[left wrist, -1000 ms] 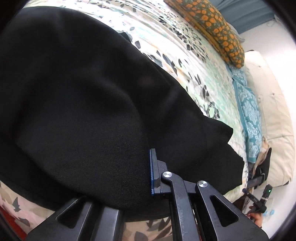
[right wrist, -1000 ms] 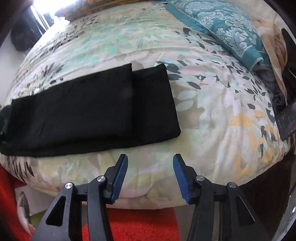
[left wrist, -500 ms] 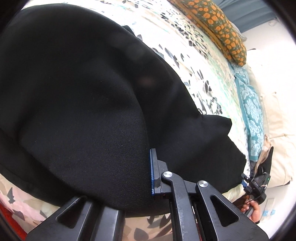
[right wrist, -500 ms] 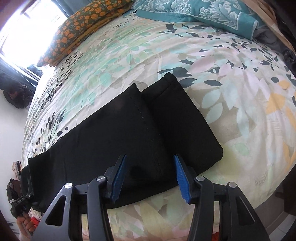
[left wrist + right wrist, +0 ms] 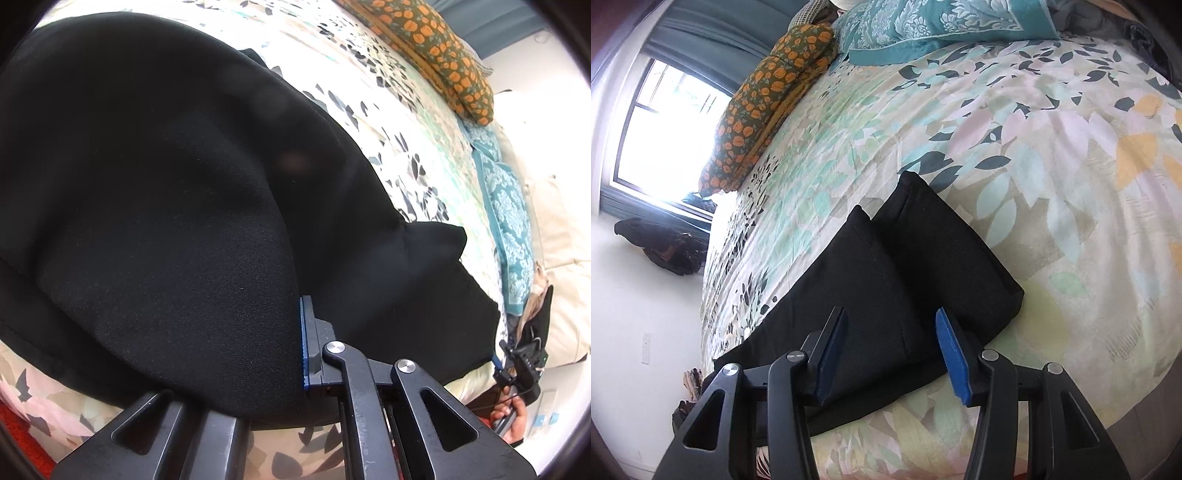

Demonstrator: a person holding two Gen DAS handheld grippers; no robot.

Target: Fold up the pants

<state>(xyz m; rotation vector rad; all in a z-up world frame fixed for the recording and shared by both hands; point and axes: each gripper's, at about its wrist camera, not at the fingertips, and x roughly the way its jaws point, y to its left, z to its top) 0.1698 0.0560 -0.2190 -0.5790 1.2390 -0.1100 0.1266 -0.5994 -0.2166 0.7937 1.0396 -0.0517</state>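
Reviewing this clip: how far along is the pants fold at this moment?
Done: the black pants lie on the floral bedspread as one long strip, one leg on the other. In hand: the left gripper is shut on the pants' one end, and the right gripper, jaws open, straddles the near edge at the other end without clamping. Left: close the right jaws and fold the strip across its length.

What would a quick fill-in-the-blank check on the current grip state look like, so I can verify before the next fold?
1. The left gripper is shut on the black ____.
2. The right gripper is ____, its fingers either side of the fabric's hem end.
3. The pants lie on a ____ bedspread.
4. The pumpkin-print pillow lies beside the ____ pillow.

Missing words: pants; open; floral; teal
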